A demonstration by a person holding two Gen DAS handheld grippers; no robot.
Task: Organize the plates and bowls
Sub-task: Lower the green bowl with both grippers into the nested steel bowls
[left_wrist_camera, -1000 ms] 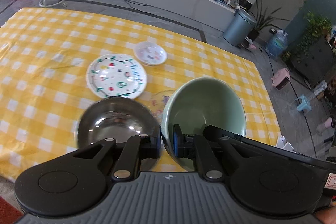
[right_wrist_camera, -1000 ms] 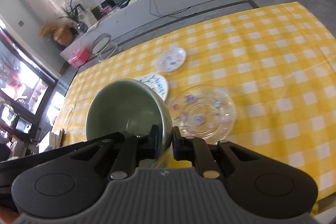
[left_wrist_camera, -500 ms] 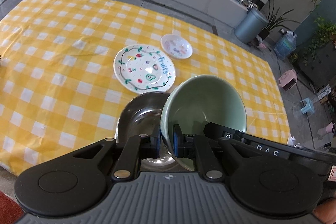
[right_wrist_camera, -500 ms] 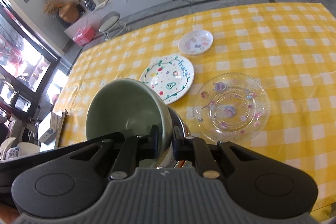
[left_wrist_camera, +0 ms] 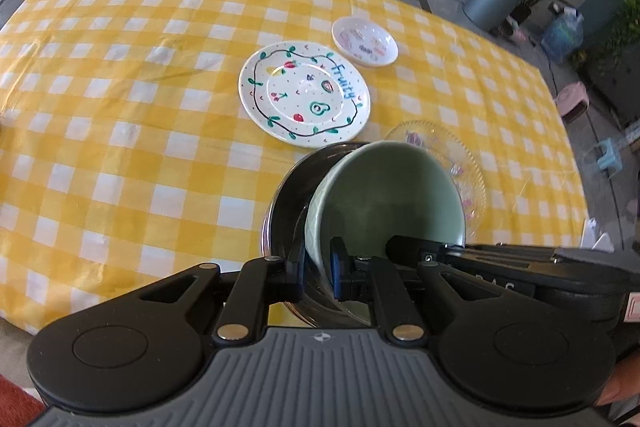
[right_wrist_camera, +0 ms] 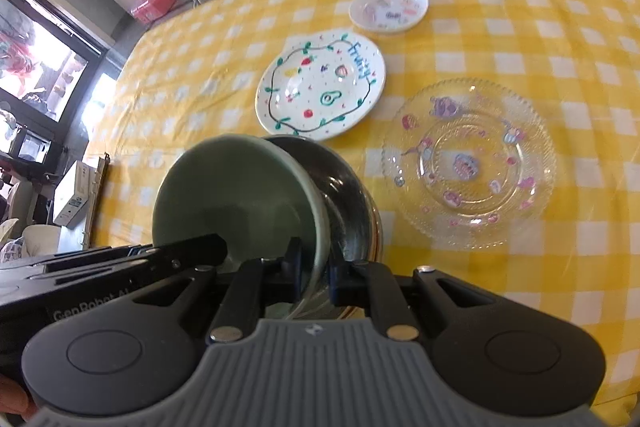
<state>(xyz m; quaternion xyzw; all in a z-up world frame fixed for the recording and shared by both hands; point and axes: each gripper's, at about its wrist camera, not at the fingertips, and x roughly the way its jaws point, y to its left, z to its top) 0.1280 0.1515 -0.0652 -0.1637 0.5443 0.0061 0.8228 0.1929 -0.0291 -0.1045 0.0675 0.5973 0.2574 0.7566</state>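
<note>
Green ceramic, the bowl (left_wrist_camera: 384,195) hung tilted over a dark steel bowl (left_wrist_camera: 288,203) that sat near the front edge of the yellow checked tablecloth (left_wrist_camera: 120,155). Both tongs were clamped on the green bowl's rim, the left gripper (left_wrist_camera: 316,267) on one side and the right gripper (right_wrist_camera: 310,269) on the other. Just right of the steel bowl lay a clear glass plate (right_wrist_camera: 472,163), with the fruit-painted plate (left_wrist_camera: 304,93) and a small white dish (left_wrist_camera: 365,42) farther back. A thin rim pinched at such a slant could have slipped from the pads. If one side were let go early, I judged the bowl might have struck the steel or rolled onto the glass plate and chipped it.
</note>
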